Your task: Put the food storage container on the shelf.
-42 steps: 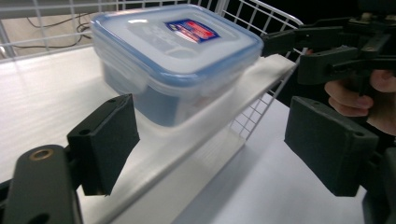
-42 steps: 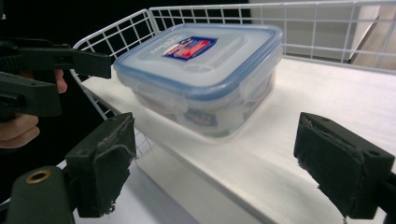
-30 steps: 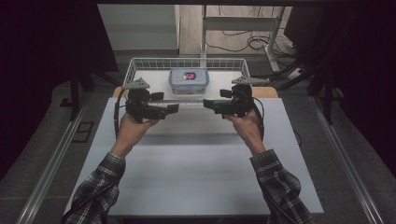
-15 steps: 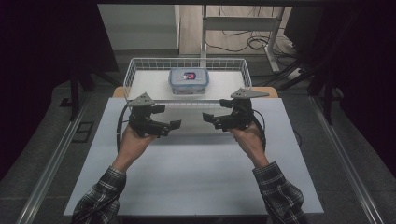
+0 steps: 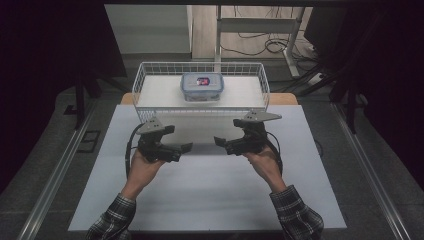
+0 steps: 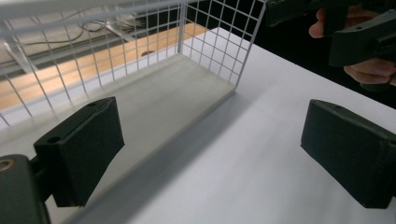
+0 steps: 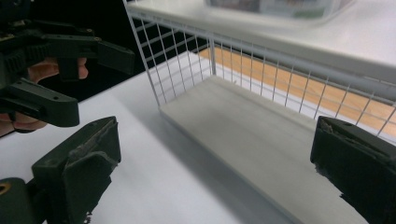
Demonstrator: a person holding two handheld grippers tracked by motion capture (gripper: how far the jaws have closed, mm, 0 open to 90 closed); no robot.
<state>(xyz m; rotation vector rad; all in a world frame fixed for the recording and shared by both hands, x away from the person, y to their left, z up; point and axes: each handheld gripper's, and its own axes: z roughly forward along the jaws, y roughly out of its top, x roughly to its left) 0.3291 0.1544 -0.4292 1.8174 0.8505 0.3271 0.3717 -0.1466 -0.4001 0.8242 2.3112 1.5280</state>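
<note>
My left gripper (image 5: pixel 179 138) and right gripper (image 5: pixel 226 134) hang over the white table (image 5: pixel 210 200), tips pointing at each other a short way apart. Both are open, and their jaws have just been opening with nothing between them. In the left gripper view the left gripper (image 6: pixel 212 133) frames bare table and a corner of the white wire basket (image 6: pixel 215 32). In the right gripper view the right gripper (image 7: pixel 219 156) frames the basket's (image 7: pixel 187 51) near wall. A clear lidded container (image 5: pixel 202 86) sits in the basket (image 5: pixel 145 85), beyond both grippers.
A pale grey board (image 6: pixel 163 107) lies at the basket's base. A wooden surface (image 5: pixel 282 98) shows behind the white table. Dark floor and metal rails (image 5: pixel 60 170) flank the table. Cables (image 5: pixel 270 45) lie on the floor at the back.
Both hands have come down and back from the basket toward the table's middle. Both pairs of jaws stand a little wider than before.
</note>
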